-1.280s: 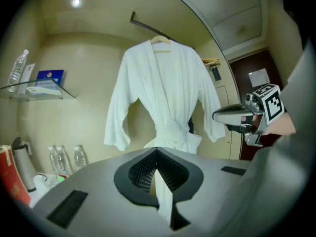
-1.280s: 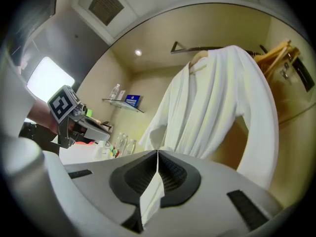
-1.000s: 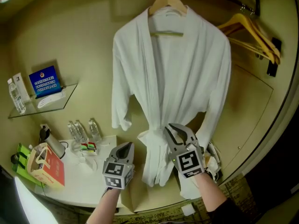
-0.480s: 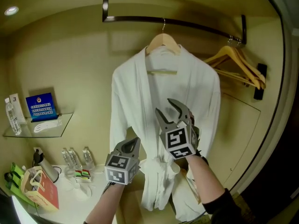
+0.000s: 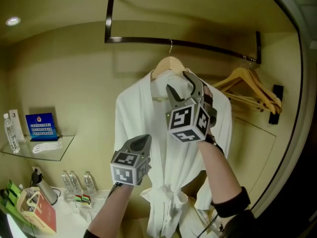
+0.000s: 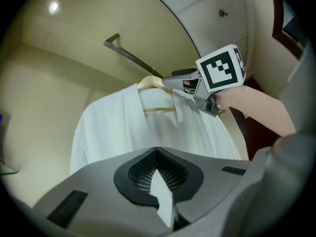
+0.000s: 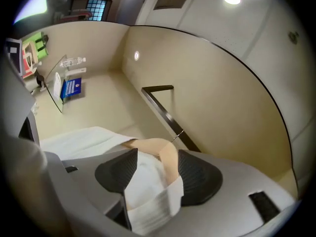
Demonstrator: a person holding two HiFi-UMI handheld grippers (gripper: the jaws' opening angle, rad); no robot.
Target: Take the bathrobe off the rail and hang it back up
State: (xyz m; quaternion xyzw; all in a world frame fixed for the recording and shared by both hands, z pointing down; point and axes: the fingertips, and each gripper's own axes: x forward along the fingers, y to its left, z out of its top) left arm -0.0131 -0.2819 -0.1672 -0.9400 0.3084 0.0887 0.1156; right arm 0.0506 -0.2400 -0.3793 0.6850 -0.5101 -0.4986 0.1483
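Take-off step is being started: the right claw [image 5: 181, 86] is just being opened wide round the hanger [image 5: 166, 63] and bathrobe [image 5: 133, 118] collar, nothing gripped yet. The left claw [image 5: 142, 142] is shut, empty, lower down. Next, probably: clamping the hanger, then unhooking it from the rail [image 5: 208, 45] just above.

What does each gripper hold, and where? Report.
Nothing. The right gripper has just opened its jaws around the hanger and bathrobe collar, not pressing; the left gripper is shut, empty.

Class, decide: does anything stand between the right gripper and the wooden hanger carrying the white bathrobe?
Nothing visible. The right gripper has just been opening its jaws, and the wooden hanger and white bathrobe collar sit between them.
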